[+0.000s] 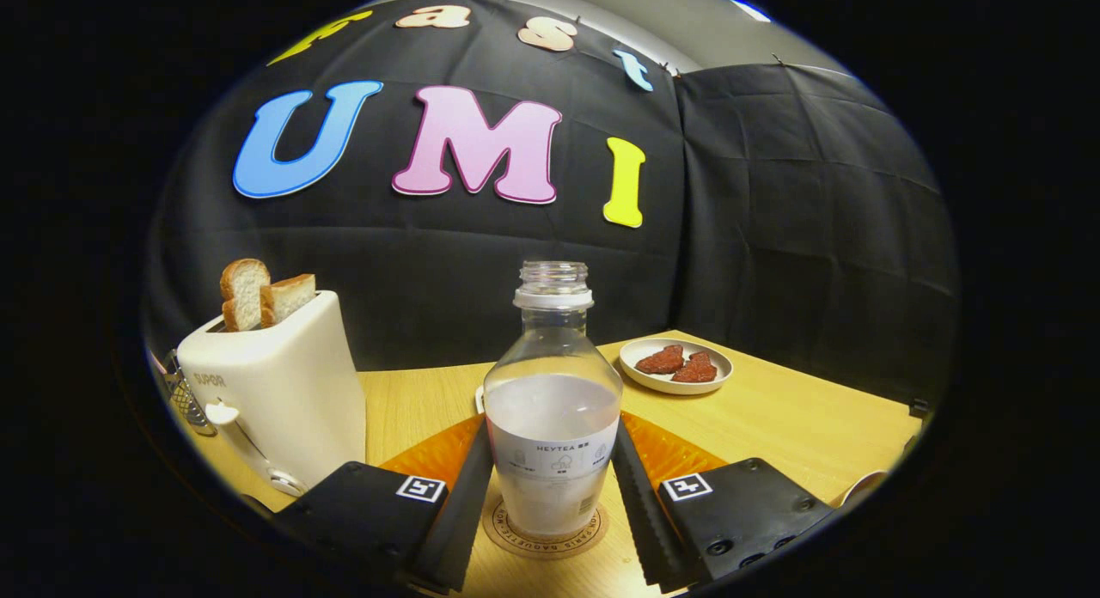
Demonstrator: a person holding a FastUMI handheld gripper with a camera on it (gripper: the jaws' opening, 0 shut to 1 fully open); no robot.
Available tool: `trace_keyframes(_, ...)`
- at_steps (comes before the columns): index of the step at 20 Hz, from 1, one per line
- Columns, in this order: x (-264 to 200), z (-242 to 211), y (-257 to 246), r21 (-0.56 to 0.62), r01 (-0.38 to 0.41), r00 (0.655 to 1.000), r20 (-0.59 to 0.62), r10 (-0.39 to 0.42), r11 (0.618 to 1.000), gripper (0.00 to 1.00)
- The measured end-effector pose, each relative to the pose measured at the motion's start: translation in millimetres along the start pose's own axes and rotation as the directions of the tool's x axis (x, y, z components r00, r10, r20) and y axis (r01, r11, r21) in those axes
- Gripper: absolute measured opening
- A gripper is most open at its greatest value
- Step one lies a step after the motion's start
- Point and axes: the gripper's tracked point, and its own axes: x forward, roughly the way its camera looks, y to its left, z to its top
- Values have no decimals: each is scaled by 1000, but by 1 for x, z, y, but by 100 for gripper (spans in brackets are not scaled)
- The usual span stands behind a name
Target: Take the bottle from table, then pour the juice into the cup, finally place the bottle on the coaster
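Gripper point(552, 486) fingers stand on either side of the bottle point(552, 409), seemingly touching its walls, though whether they press or have just let go cannot be told. Going left to right: a white toaster point(279, 392) with two bread slices point(262, 293), then the uncapped bottle standing upright on the round coaster point(546, 538) between the fingers, its long axis vertical, then a plate point(676, 368) with reddish pieces beyond. With the bottle seated on the coaster, the coming move looks like parting the fingers and drawing straight back.
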Motion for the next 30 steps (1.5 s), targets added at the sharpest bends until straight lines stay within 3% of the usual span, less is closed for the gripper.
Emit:
trace_keyframes(11, -2, -8, -2, 32, 21, 999, -29, -20, 999, 80)
trace_keyframes(13, -5, -12, -1, 45, 13, 999, -51, -11, 999, 96)
trace_keyframes(14, -6, -12, -2, 48, 13, 998, -56, -10, 999, 100)
trace_keyframes(18, -25, -5, -3, 37, -5, 999, -42, 6, 999, 99)
trace_keyframes(25, -81, 26, -4, -27, -109, 994, 3, 109, 994, 99)
trace_keyframes(30, -119, 67, 0, -1, -206, 977, 60, 206, 979, 99)
